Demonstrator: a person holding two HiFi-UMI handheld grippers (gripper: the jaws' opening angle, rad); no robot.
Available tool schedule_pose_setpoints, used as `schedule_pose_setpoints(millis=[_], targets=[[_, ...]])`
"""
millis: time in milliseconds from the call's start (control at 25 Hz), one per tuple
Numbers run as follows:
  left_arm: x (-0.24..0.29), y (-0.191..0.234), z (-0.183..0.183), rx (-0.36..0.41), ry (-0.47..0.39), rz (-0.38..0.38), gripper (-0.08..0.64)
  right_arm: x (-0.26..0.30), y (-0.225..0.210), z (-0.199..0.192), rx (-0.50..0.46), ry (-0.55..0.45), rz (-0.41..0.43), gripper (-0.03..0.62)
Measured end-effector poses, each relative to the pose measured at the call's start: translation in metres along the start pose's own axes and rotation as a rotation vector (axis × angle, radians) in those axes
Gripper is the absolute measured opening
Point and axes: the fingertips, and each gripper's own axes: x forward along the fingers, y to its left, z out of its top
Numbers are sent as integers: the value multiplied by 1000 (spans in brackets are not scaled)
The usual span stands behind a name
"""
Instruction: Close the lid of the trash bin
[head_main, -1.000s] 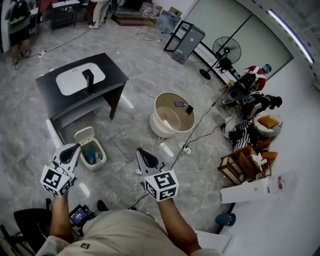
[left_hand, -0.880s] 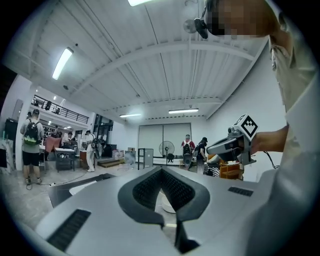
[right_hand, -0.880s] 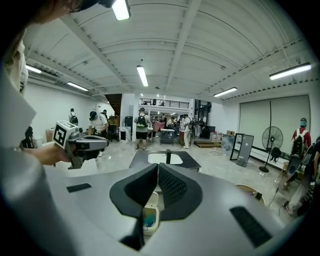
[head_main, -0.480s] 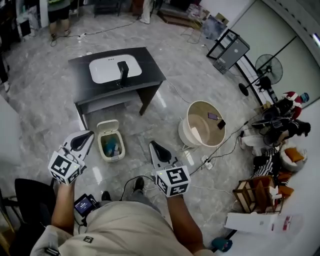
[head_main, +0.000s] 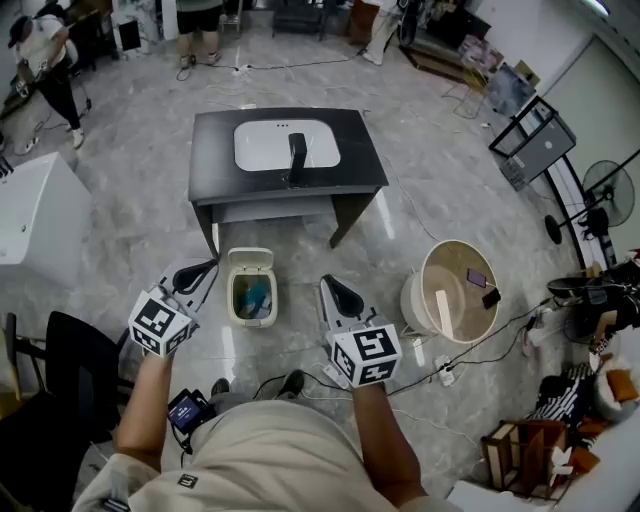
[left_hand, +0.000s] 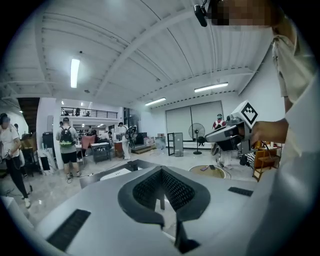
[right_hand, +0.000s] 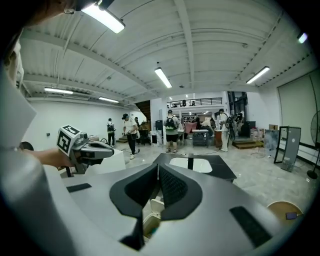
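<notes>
A small cream trash bin (head_main: 250, 298) stands on the floor in front of a black table, its lid (head_main: 250, 261) tipped up at the back and blue-green rubbish showing inside. My left gripper (head_main: 203, 270) is held above the floor just left of the bin, jaws shut and empty. To the bin's right my right gripper (head_main: 331, 286) is likewise shut with nothing in it. In the right gripper view the bin (right_hand: 151, 212) shows below the closed jaws (right_hand: 158, 168), and the left gripper (right_hand: 84, 148) is at the left. Neither gripper touches the bin.
Behind the bin stands a black table (head_main: 350, 175) with a white sink (head_main: 287, 145) and black tap. A round beige tub (head_main: 455, 292) sits to the right, with cables on the floor. A white cabinet (head_main: 35, 220) and black chair (head_main: 55, 370) are at left. People stand far back.
The view has swung so the table and bin sit centred. The bin now lies between my two grippers, nearer than before. Both grippers stay shut.
</notes>
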Motion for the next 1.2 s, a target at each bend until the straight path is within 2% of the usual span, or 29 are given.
schedule_pose_setpoints(millis=[280, 520, 800, 1200], targets=[[43, 10, -35, -16, 121, 25, 14, 16, -33, -22, 58, 19, 37, 26], [81, 18, -70, -24, 229, 18, 15, 21, -72, -52, 130, 47, 15, 26], [134, 47, -120, -33, 314, 43, 15, 33, -119, -100, 192, 107, -29, 26], [202, 83, -240, -113, 458, 36, 15, 49, -162, -193, 253, 232, -95, 26]])
